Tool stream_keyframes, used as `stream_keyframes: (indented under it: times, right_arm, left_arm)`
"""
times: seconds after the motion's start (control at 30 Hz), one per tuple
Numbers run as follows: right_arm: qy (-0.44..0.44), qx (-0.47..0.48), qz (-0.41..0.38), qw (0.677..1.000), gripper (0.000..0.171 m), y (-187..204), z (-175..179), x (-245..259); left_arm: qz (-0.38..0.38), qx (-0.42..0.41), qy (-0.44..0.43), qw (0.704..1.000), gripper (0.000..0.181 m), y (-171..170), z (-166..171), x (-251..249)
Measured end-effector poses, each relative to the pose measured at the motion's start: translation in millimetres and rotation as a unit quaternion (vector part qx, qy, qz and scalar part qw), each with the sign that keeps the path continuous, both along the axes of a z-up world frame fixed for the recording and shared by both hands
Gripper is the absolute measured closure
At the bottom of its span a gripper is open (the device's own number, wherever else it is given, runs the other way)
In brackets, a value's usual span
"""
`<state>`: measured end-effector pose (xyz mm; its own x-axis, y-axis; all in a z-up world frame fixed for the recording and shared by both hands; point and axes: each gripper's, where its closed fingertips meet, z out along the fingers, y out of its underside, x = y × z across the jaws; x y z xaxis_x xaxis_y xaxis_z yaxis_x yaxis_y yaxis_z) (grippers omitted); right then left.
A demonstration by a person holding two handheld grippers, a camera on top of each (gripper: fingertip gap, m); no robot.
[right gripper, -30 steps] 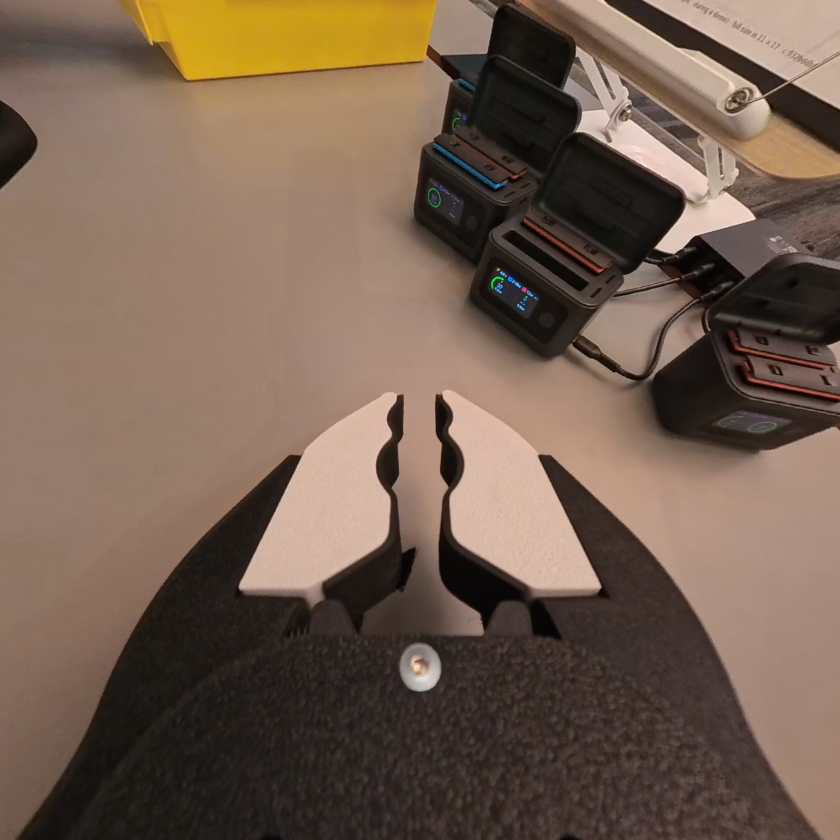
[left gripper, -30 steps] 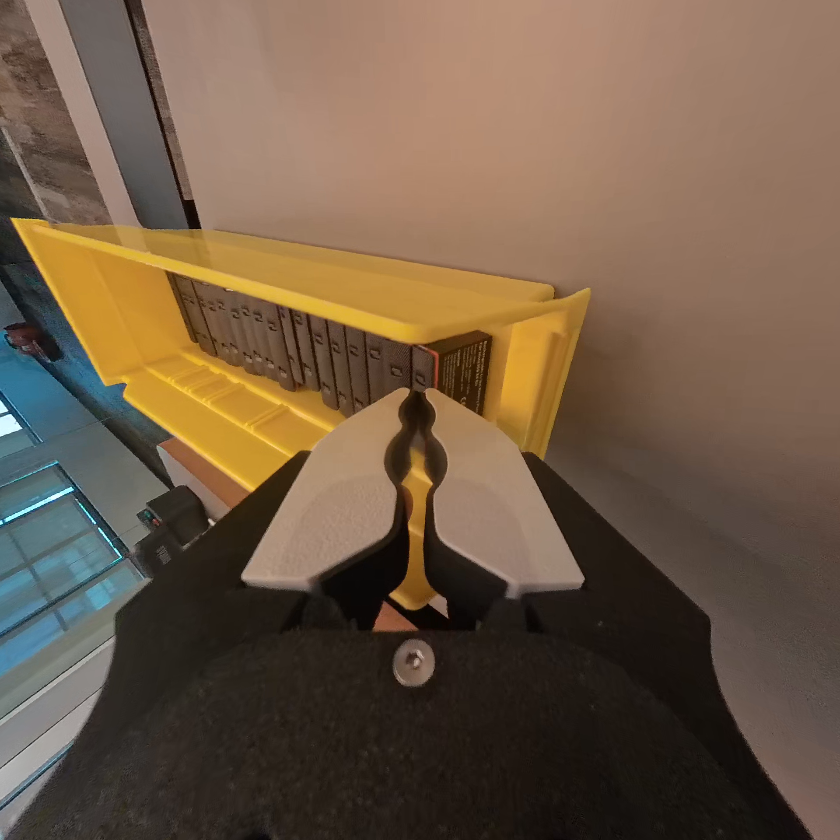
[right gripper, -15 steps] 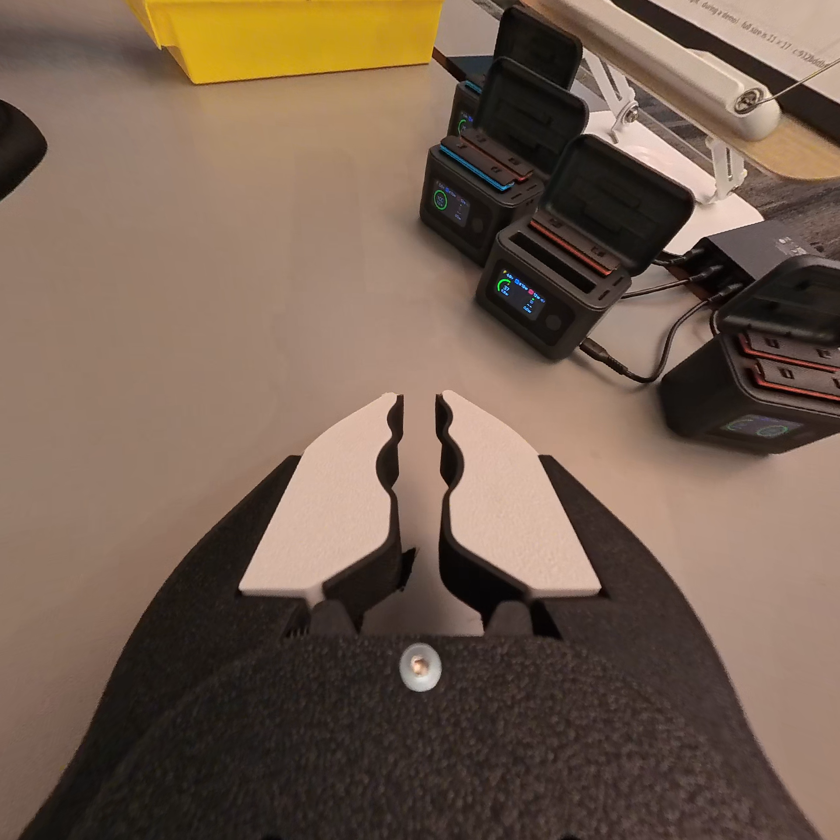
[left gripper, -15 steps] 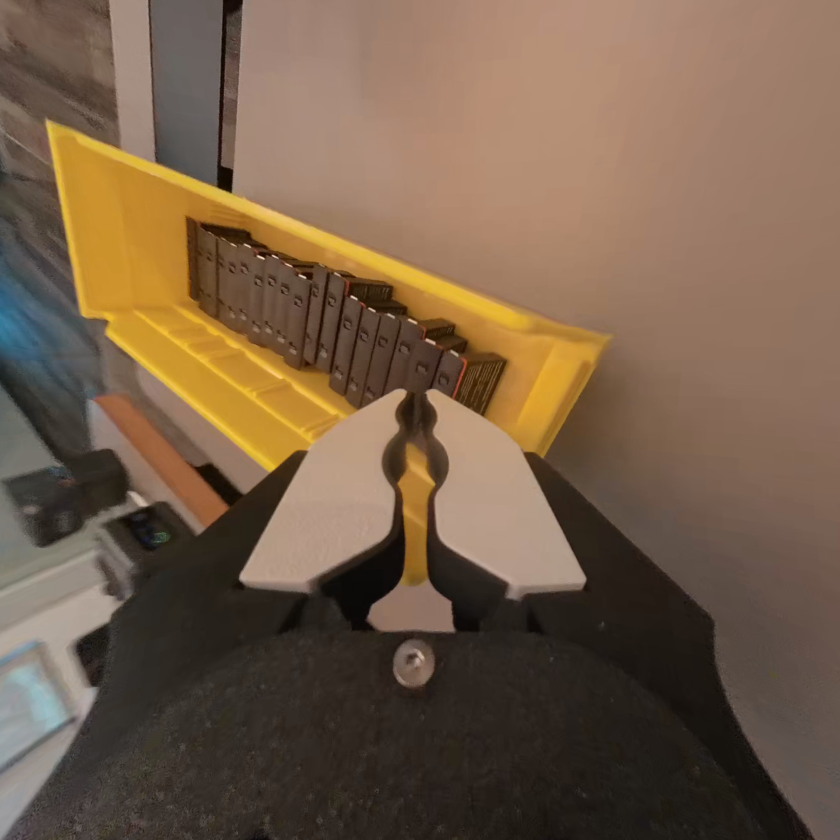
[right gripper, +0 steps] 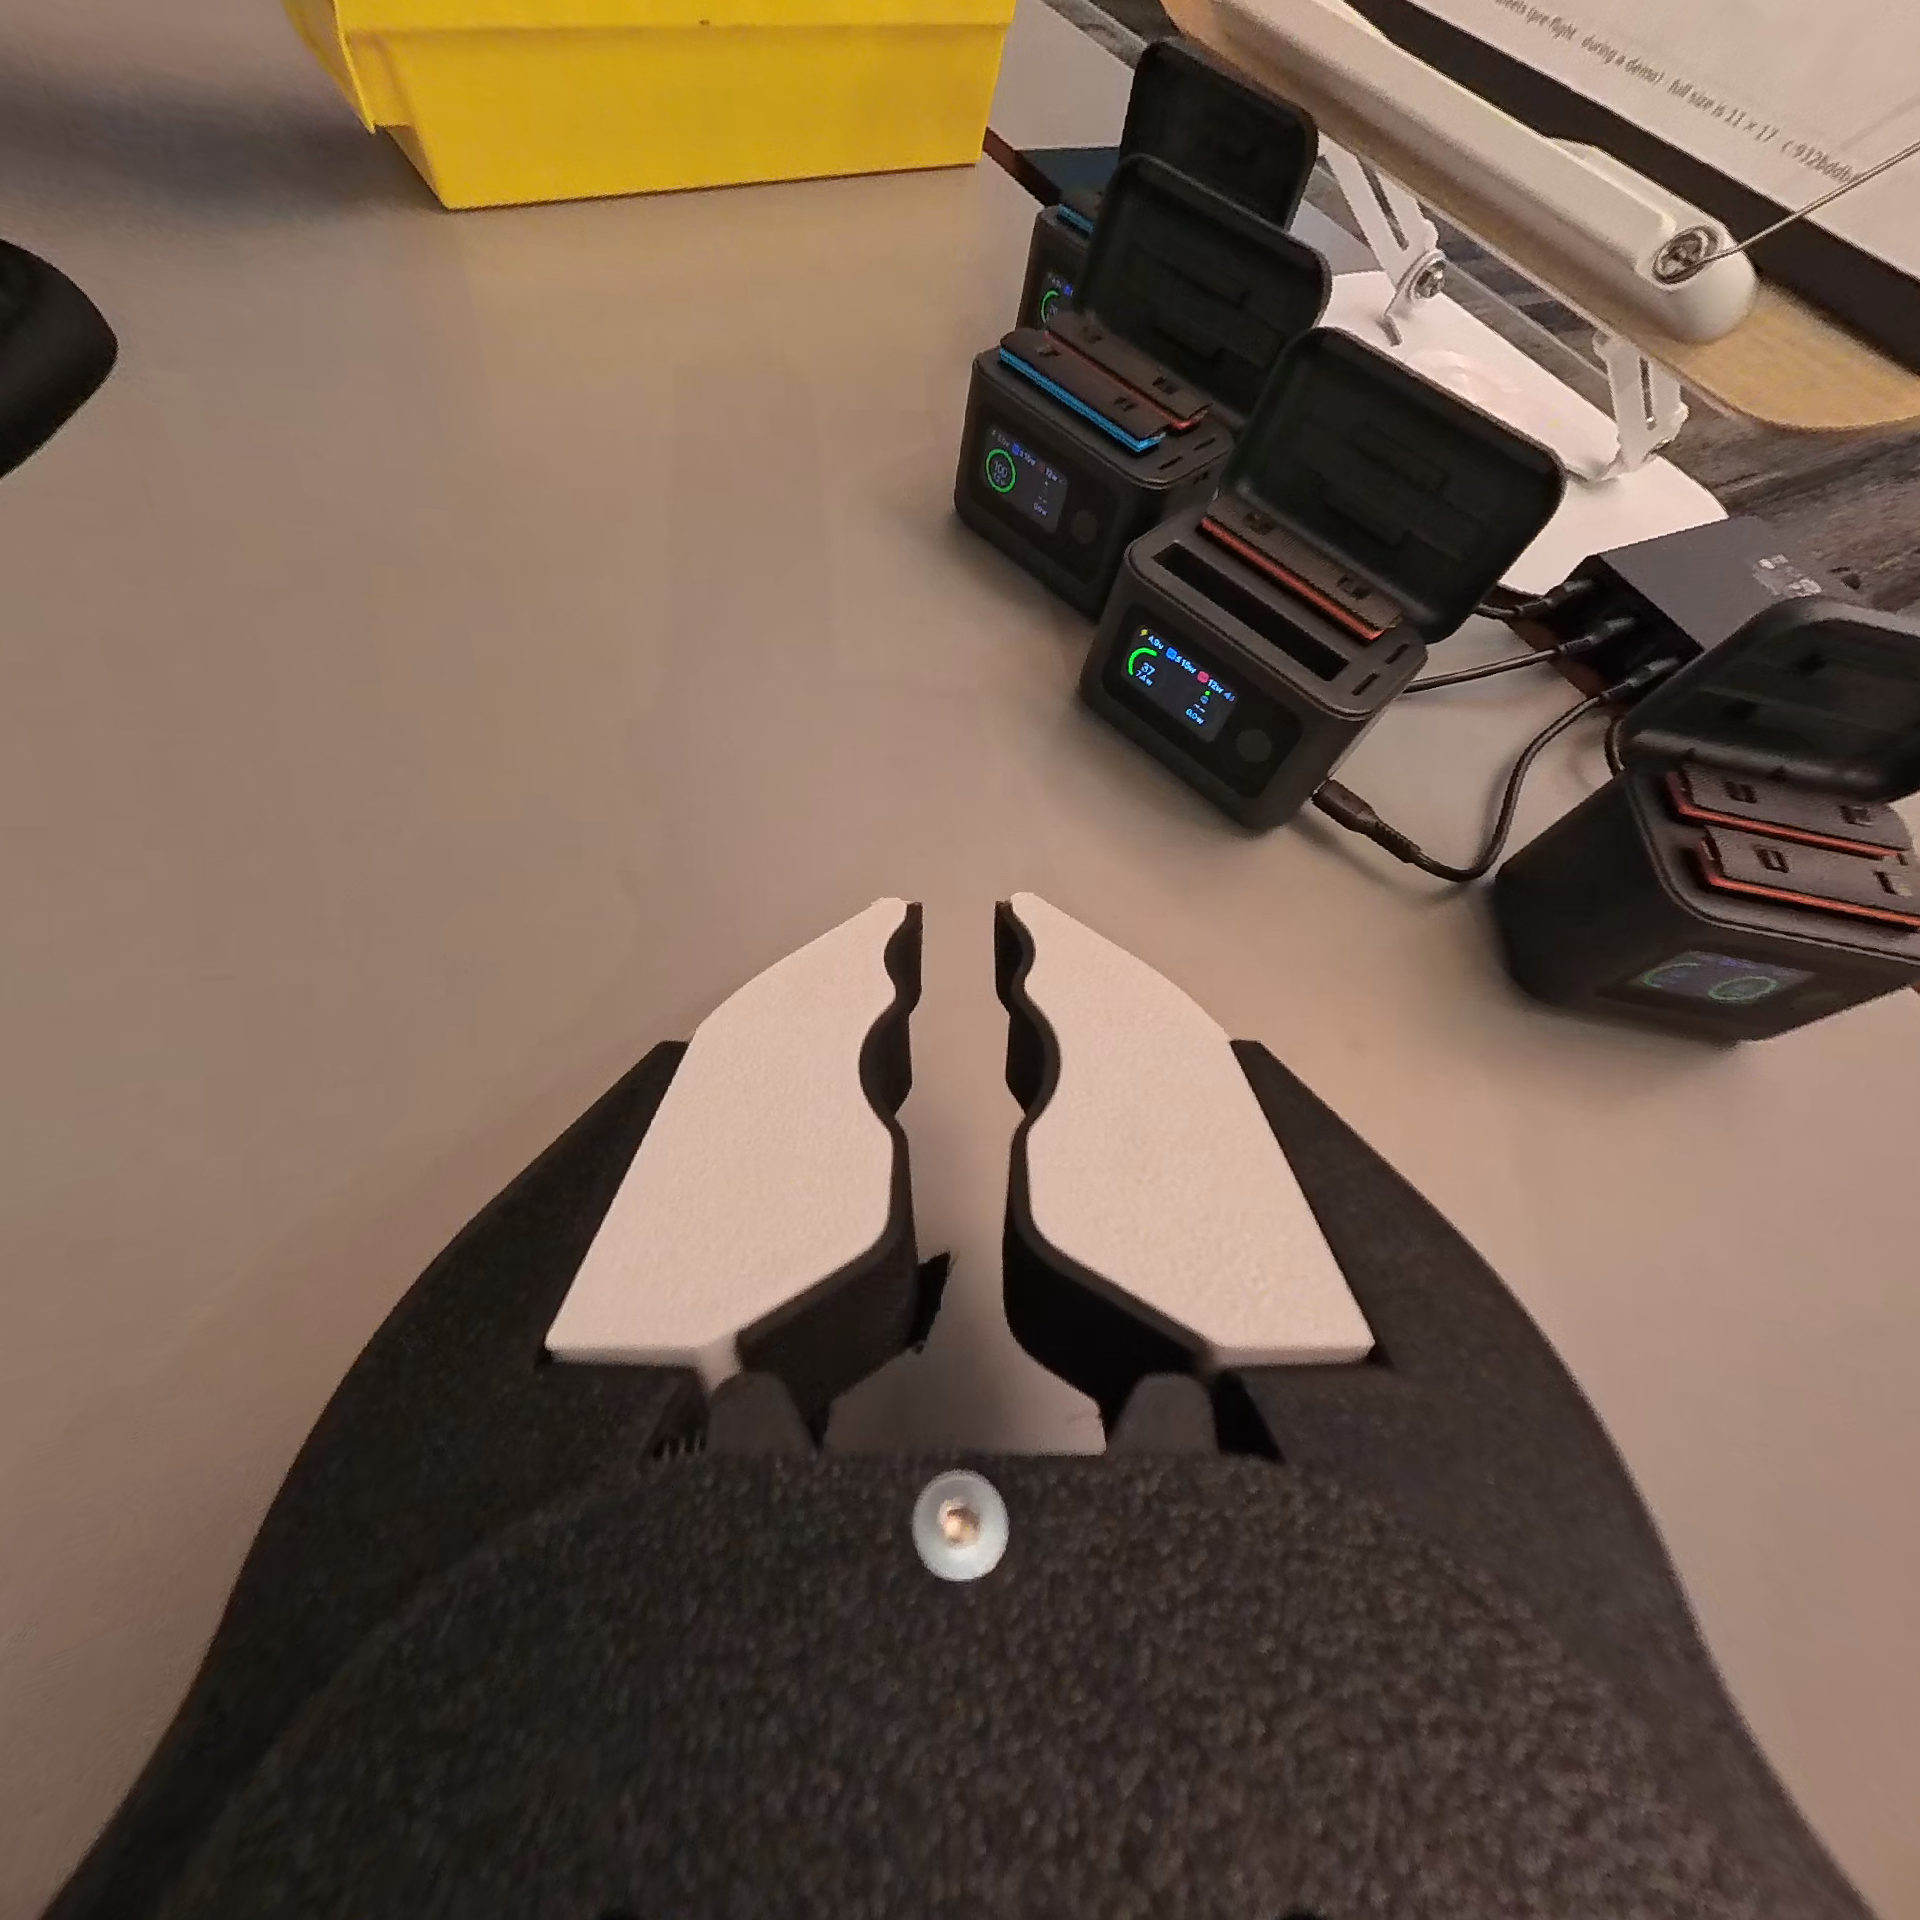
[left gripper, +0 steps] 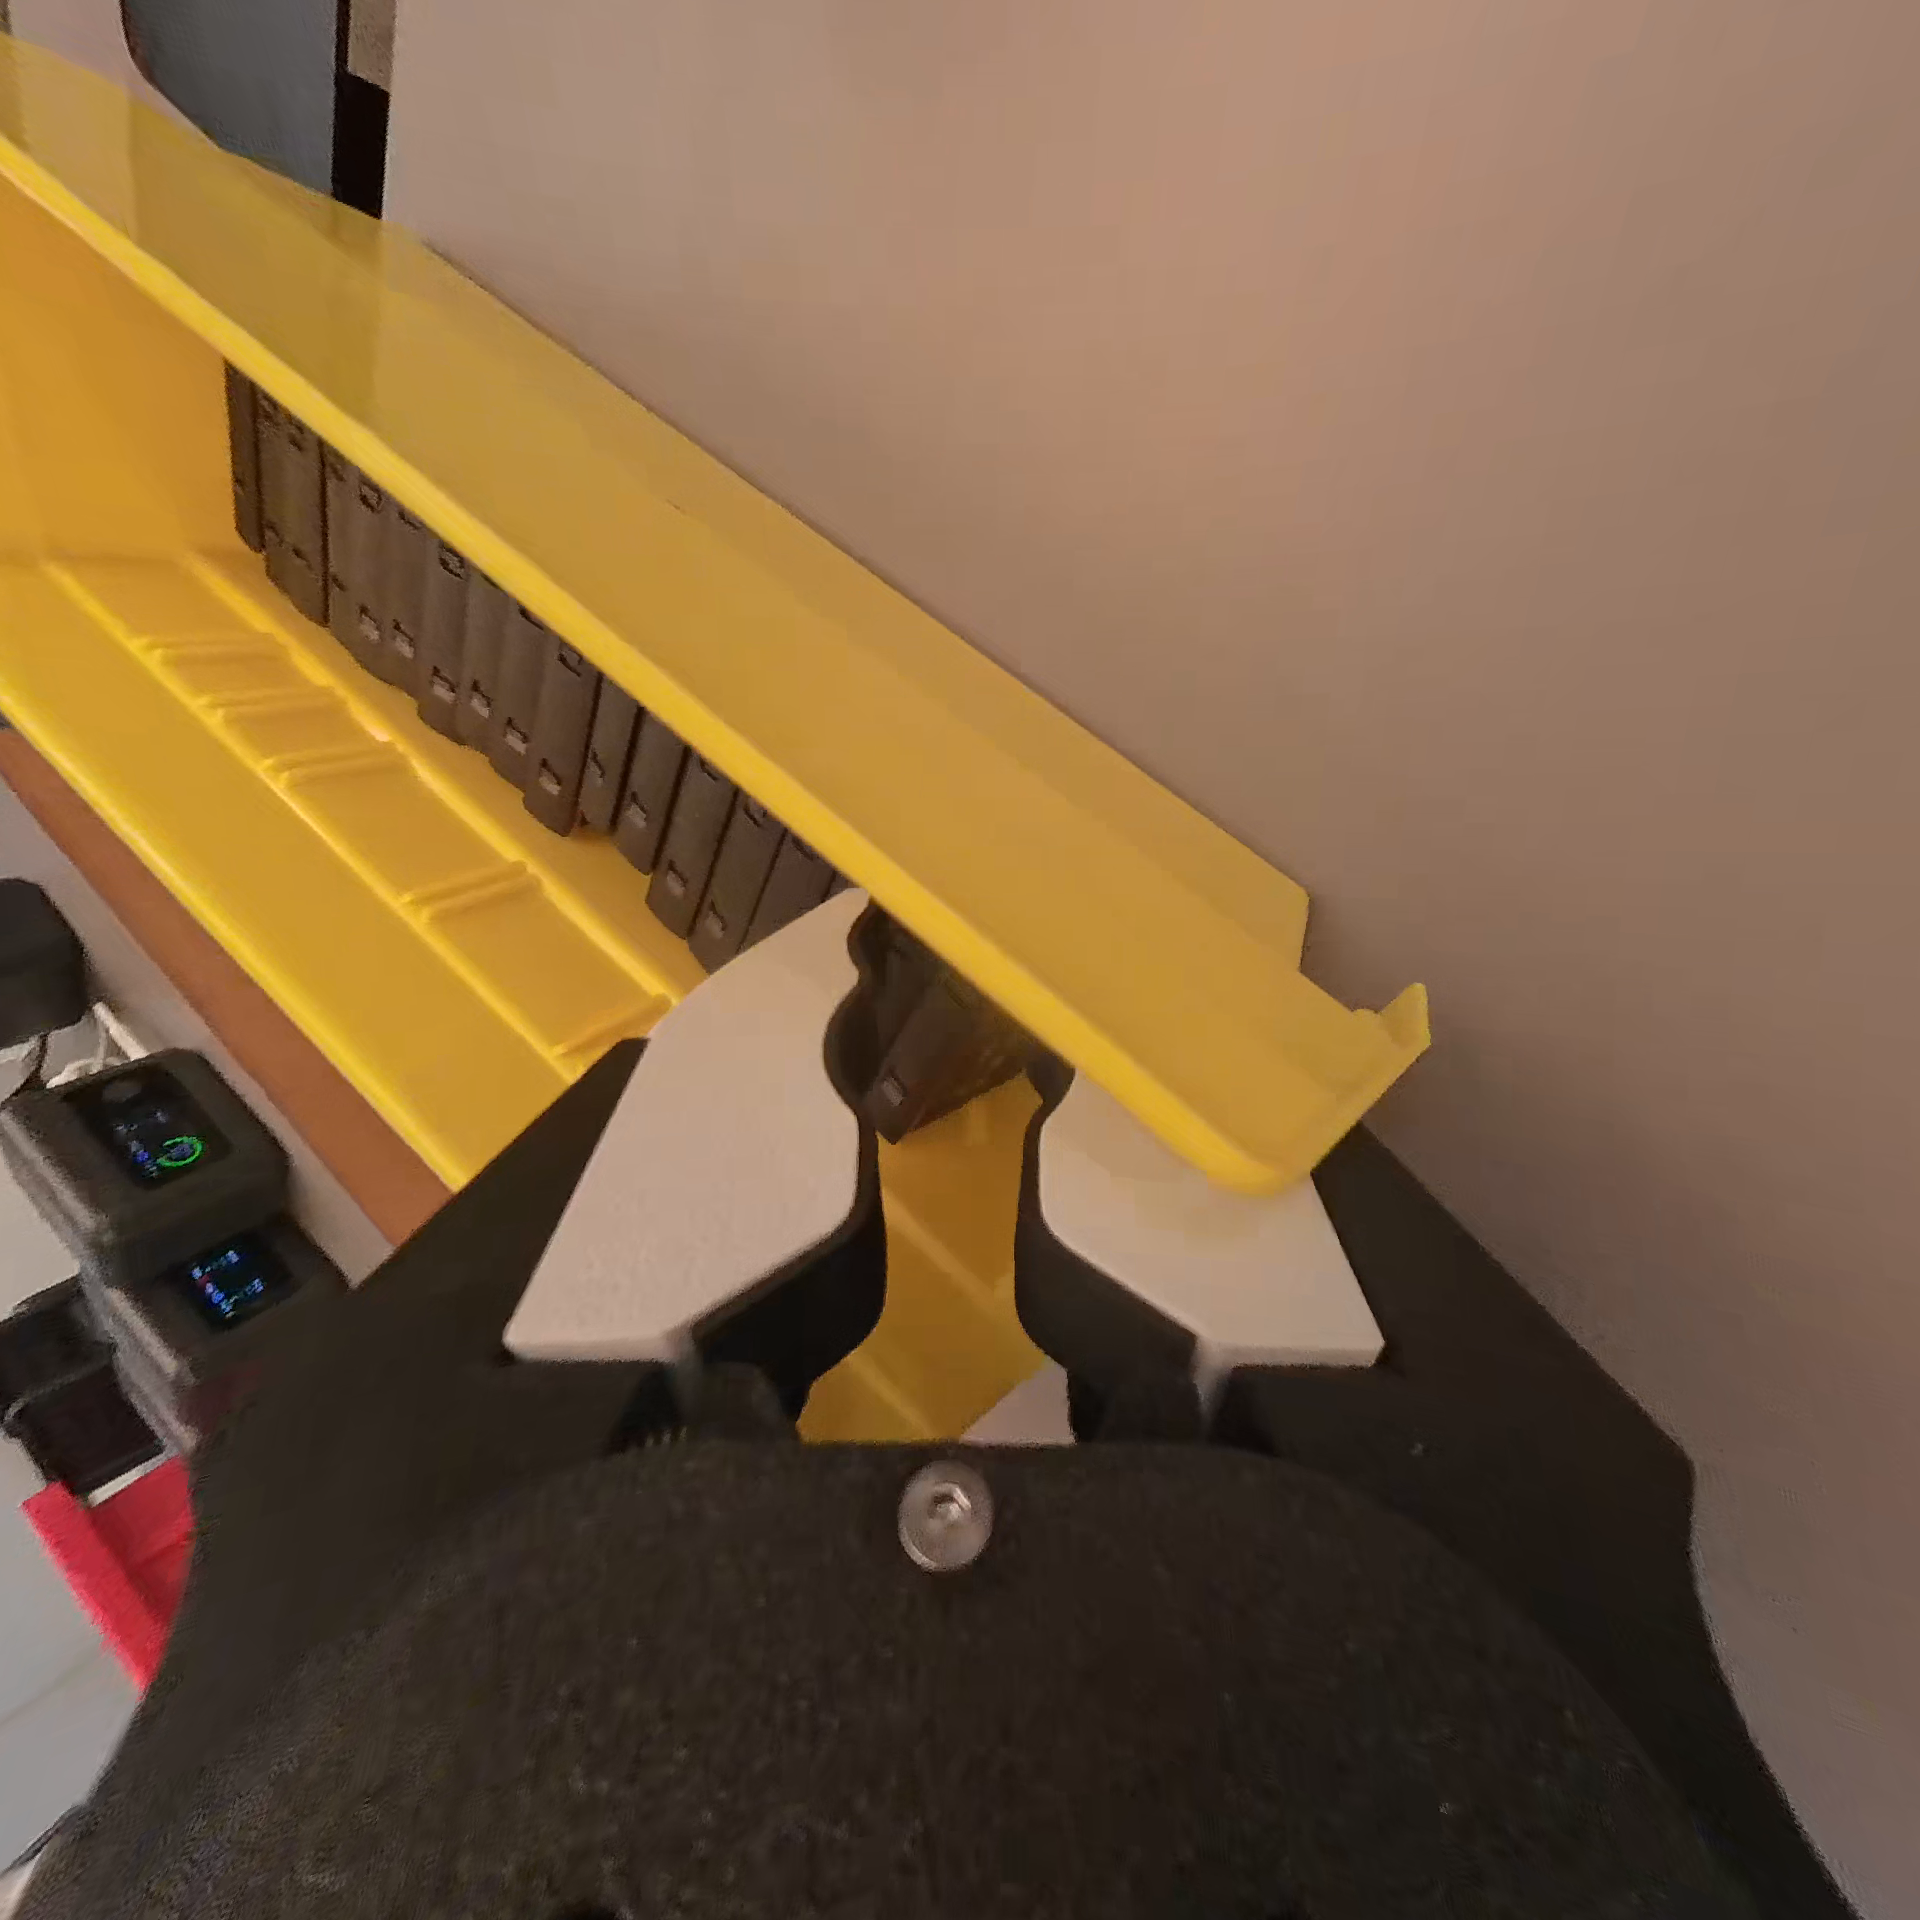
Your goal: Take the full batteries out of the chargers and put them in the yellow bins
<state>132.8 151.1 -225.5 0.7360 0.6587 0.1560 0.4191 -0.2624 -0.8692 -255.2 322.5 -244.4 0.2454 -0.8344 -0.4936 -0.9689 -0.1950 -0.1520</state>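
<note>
Between the grey fingers of the left claw [left gripper: 940, 997] sat a dark battery [left gripper: 925, 1049], tilted, at the near end of the yellow bin [left gripper: 727, 644]. Fingers stood apart; the right finger was partly hidden behind the bin's rim, so contact with the battery could not be told. Beyond it a row of batteries [left gripper: 499, 665] stood on edge along the bin's far wall, packed side by side. Bin rested on the grey table [left gripper: 1455, 520]. Off to the lower left, blurred, two chargers with lit screens [left gripper: 156, 1153].

Over bare table hovered the right claw [right gripper: 958, 914], fingers slightly apart, nothing between them. To its right, a line of black chargers, lids up. Nearest one [right gripper: 1714, 894] held two red-edged batteries. Middle charger [right gripper: 1257, 675] held one red-edged battery at the back, front slot empty, screen lit. Next charger [right gripper: 1081, 488] carried a blue-edged and a red-edged battery. A fourth stood behind it, mostly hidden. Cables [right gripper: 1507, 821] ran from the chargers to a black power block [right gripper: 1704, 592]. Yellow bin [right gripper: 686, 94] at the far edge, well apart from the claw.
</note>
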Motion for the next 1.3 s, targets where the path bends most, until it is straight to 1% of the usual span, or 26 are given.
stream_keyframes:
  times: [0.13,0.3,0.4,0.5,0.8,1.0,1.1,1.13,1.2,1.23,1.3]
  right_arm:
    - [-0.002,0.001,-0.002,1.000,0.158,0.2,0.6,1.1]
    - [-0.001,0.005,-0.004,1.000,0.158,0.3,3.3,1.9]
    - [0.002,0.007,-0.004,1.000,0.158,0.3,4.7,2.1]
    - [0.000,0.008,-0.003,1.000,0.158,0.0,5.0,1.8]
    - [0.001,0.007,-0.004,1.000,0.158,0.3,4.5,1.5]
    - [0.000,0.005,-0.003,1.000,0.158,0.2,3.1,0.7]
    - [0.001,0.004,-0.003,1.000,0.158,0.3,2.4,0.5]
    - [0.001,0.003,-0.003,1.000,0.158,0.3,2.0,0.4]
    - [0.001,0.001,-0.002,1.000,0.158,0.2,0.9,-0.1]
    - [0.000,0.001,-0.002,1.000,0.158,0.2,0.6,-0.2]
    - [-0.001,0.001,-0.002,1.000,0.158,0.3,0.5,-0.1]
  left_arm:
    - [0.012,0.016,0.029,0.999,0.160,-6.4,0.5,-3.6]
    - [0.006,0.039,0.040,0.998,0.174,-14.5,3.9,-3.3]
    - [-0.007,0.058,0.053,0.997,0.176,-15.3,6.1,-7.3]
    - [-0.007,0.064,0.045,0.997,0.177,-15.7,9.4,-9.2]
    - [0.010,0.111,-0.002,0.994,0.181,-6.9,42.8,-20.4]
    - [0.018,0.100,-0.023,0.995,0.181,-9.8,44.4,-28.5]
    - [-0.005,0.091,-0.022,0.996,0.181,-11.3,44.0,-29.6]
    - [-0.030,0.081,-0.016,0.996,0.181,-13.6,42.8,-28.2]
    - [-0.095,0.066,0.012,0.993,0.172,-17.2,38.9,-25.8]
    - [-0.105,0.063,0.032,0.992,0.169,-14.7,37.7,-28.8]
    - [-0.135,0.028,0.044,0.989,0.161,-16.8,30.8,-27.2]
